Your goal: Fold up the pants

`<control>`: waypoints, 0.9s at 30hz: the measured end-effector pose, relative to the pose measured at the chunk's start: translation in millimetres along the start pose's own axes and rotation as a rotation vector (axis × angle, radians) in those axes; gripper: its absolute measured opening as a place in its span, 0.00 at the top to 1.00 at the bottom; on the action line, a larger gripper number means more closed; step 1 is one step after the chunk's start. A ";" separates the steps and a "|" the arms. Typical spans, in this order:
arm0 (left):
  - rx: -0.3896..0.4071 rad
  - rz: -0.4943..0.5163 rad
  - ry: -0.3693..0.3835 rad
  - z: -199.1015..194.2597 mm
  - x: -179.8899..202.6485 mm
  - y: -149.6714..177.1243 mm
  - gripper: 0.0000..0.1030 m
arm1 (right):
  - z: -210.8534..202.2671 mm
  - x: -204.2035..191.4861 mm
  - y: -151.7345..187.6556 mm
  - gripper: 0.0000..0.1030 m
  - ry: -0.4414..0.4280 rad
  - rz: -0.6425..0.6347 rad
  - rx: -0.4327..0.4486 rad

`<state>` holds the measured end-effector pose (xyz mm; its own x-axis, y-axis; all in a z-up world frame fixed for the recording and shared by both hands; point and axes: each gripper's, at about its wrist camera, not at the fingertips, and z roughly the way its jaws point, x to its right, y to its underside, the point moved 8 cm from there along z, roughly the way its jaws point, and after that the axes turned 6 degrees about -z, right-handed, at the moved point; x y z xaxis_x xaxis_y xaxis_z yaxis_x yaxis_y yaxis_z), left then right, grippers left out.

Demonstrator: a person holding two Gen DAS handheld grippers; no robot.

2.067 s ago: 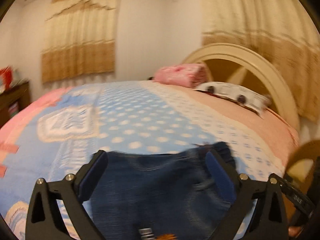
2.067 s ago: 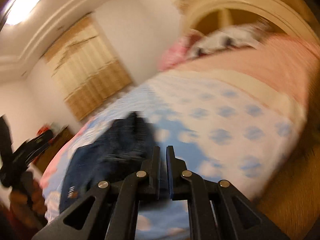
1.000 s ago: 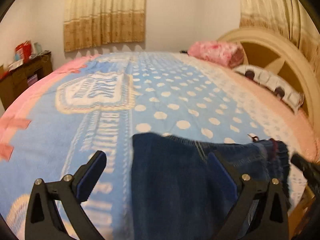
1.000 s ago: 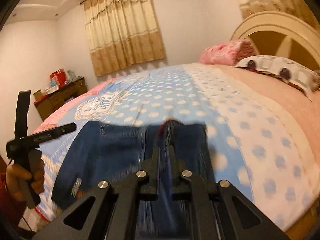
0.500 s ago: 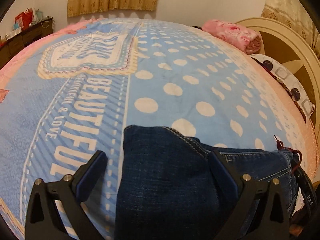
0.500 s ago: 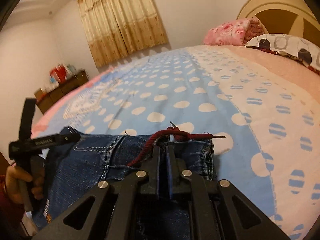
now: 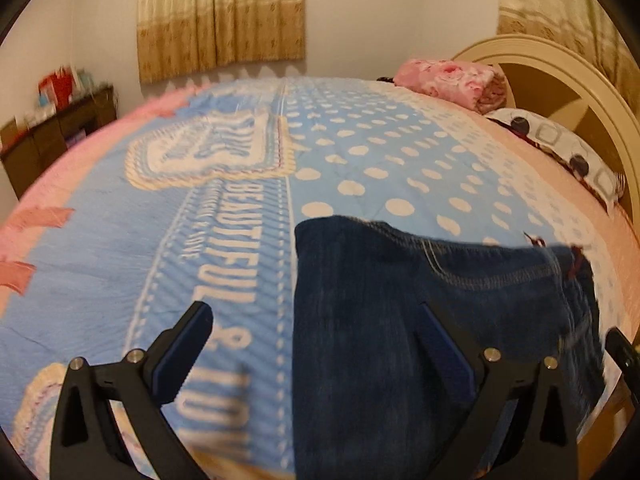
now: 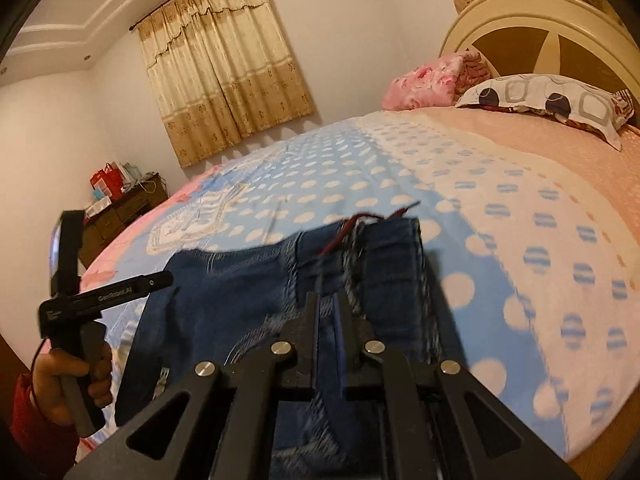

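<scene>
Dark blue jeans (image 7: 400, 300) lie near the bed's front edge, waistband with a red drawstring (image 8: 352, 228) to the right. My left gripper (image 7: 316, 344) is open; its right finger is over the denim, its left finger over the blanket. In the right wrist view the jeans (image 8: 240, 292) spread under my right gripper (image 8: 328, 316), whose jaws are nearly closed with a thin gap; whether cloth sits between them I cannot tell. The left gripper's handle and hand (image 8: 76, 320) show at the left.
A blue polka-dot blanket (image 7: 360, 152) covers the bed. A pink folded quilt (image 7: 452, 84) and a patterned pillow (image 8: 552, 100) lie by the cream headboard (image 8: 540, 28). A dark cabinet (image 7: 56, 136) stands at the left wall, below curtains (image 7: 220, 16).
Both grippers have lifted and pulled back a little from the jeans. The jeans have settled flat on the blanket. The left gripper stays open, the right nearly closed.
</scene>
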<state>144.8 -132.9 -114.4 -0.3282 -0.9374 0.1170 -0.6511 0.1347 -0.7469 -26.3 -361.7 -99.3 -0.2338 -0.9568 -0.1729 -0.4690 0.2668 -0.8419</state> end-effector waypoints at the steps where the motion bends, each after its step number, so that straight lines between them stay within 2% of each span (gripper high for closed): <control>1: 0.012 0.009 -0.008 -5.1 -0.3 1.7 0.00 | 1.6 -4.1 4.1 0.92 0.005 0.000 -0.019; 7: 0.054 0.072 -0.031 -31.7 4.8 14.7 0.00 | 1.2 -24.3 20.9 0.92 -0.026 0.066 -0.066; 12: 0.065 0.093 -0.012 -47.1 12.5 27.7 0.00 | -3.4 -39.1 37.6 0.92 -0.005 0.103 -0.130; 17: 0.088 0.134 0.000 -65.6 22.9 40.5 0.00 | -18.4 -48.7 43.2 0.91 0.003 0.094 -0.116; 21: 0.075 0.161 0.010 -69.5 29.3 53.9 0.00 | -27.6 -56.1 43.8 0.91 0.003 0.087 -0.098; 27: 0.017 0.172 0.036 -64.0 33.5 74.5 0.00 | -26.1 -61.1 50.8 0.90 -0.016 0.100 -0.120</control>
<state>41.4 -133.7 -124.3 -0.4584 -0.8887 0.0094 -0.5717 0.2868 -0.7687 -58.1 -286.7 -118.1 -0.2714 -0.9262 -0.2617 -0.5429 0.3719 -0.7530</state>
